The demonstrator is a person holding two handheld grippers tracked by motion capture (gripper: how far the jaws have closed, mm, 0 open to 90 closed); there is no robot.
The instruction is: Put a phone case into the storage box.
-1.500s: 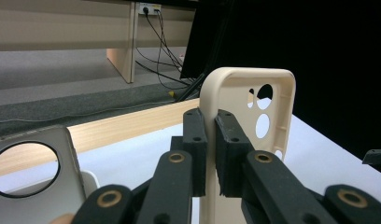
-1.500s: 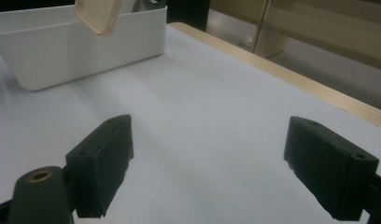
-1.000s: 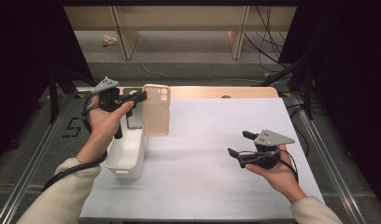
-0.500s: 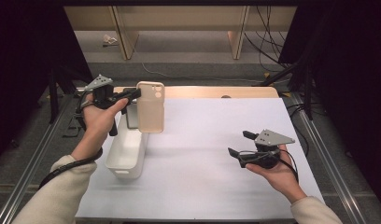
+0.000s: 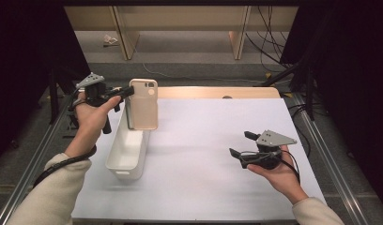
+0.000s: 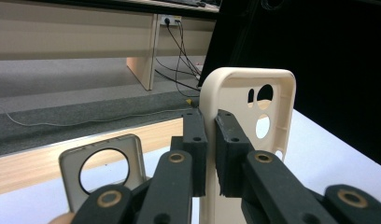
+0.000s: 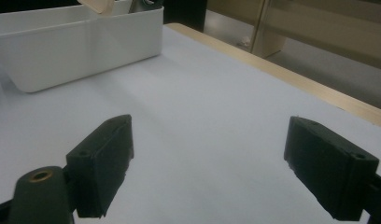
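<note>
My left gripper (image 5: 128,91) is shut on the side edge of a beige phone case (image 5: 143,104), holding it upright over the far end of a white bin (image 5: 126,154). In the left gripper view the jaws (image 6: 209,126) pinch the case's rim (image 6: 254,121), and its camera cutouts face me. A second, grey case (image 6: 104,168) with a round hole stands lower left, behind the jaws. My right gripper (image 5: 240,143) rests in a hand at the right of the white sheet, open, with bare sheet between its jaws (image 7: 209,158).
The white bin (image 7: 76,42) lies lengthwise along the left side of the white table sheet (image 5: 203,140). A wooden table edge (image 5: 218,92) runs along the far side, with metal rails left and right. Cables and furniture legs are on the floor beyond.
My left hand has carried the beige case to the left and a little farther away, over the bin's far end. The right hand has stayed put.
</note>
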